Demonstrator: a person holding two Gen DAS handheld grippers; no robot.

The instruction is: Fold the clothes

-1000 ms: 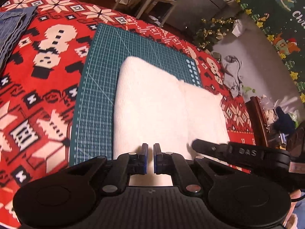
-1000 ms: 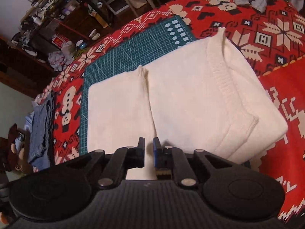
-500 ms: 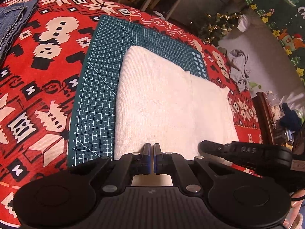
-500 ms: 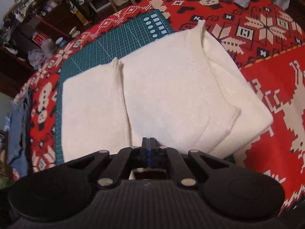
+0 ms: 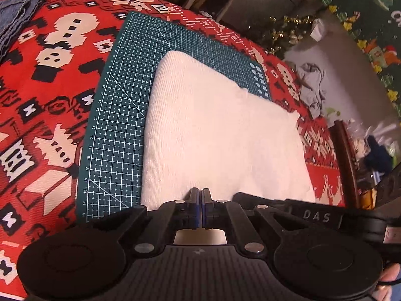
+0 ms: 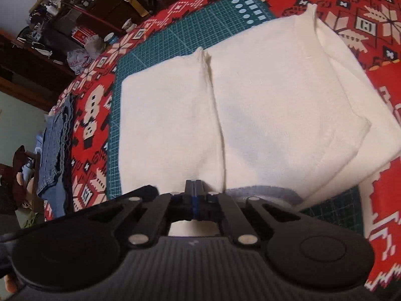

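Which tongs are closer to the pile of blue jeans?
Left. The left tongs sit at the white sweater's near edge on the blue jeans' side; the right tongs are beyond them.

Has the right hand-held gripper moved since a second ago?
Yes. The right hand-held gripper has come closer to the folded white knit sweater on the green cutting mat, and its jaws have shut.

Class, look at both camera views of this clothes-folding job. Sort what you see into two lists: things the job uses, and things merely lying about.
Used in the job:
white sweater
green cutting mat
left gripper
right gripper

Lying about:
blue jeans
grey garment
cups
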